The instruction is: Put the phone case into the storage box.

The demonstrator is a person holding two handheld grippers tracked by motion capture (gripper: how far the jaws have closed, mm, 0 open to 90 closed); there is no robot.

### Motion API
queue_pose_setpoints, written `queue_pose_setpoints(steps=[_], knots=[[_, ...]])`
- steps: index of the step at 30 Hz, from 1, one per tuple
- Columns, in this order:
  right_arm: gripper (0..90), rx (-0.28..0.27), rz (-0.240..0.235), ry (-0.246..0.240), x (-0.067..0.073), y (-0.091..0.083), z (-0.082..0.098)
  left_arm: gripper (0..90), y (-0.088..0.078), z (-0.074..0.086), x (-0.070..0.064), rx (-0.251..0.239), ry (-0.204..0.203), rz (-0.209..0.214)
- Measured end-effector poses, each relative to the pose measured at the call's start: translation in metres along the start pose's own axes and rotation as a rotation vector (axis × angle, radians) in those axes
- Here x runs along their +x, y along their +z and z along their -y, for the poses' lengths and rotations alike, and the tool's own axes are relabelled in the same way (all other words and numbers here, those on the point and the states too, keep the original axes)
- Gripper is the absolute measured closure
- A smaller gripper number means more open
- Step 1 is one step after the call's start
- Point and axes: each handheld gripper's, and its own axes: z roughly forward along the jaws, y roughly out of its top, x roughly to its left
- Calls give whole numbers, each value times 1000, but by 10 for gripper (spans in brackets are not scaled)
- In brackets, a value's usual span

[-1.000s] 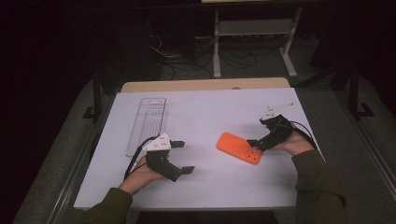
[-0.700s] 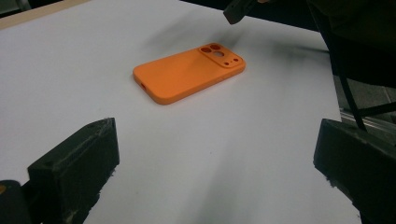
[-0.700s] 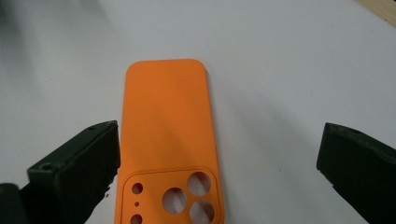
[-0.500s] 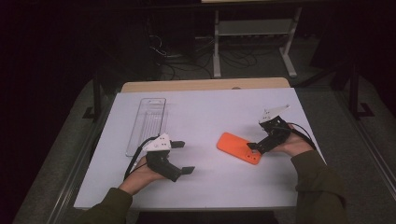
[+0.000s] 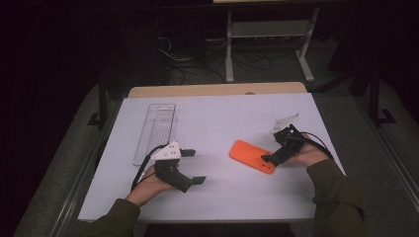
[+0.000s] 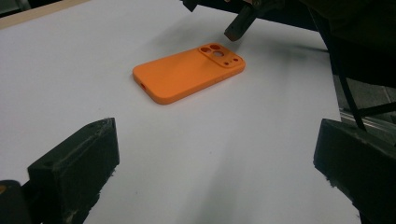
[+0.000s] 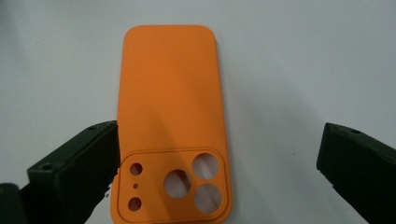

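While spread wide over the orange phone case (image 7: 170, 121), right gripper (image 5: 271, 159) at its four o'clock end.

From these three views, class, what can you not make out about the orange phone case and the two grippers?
- Orange phone case: its underside lies against the table in every view; the right gripper view cuts off its camera end.
- Right gripper: the high view cannot settle whether a jaw tip touches the case.
- Left gripper: its own view crops both jaws at the bottom edge.
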Motion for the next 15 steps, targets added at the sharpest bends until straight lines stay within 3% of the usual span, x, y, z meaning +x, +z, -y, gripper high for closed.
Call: queue_pose_setpoints(steps=[15], knots=[[0, 58, -19, -25, 3, 13, 2, 0, 0, 0, 0, 2, -1, -1]])
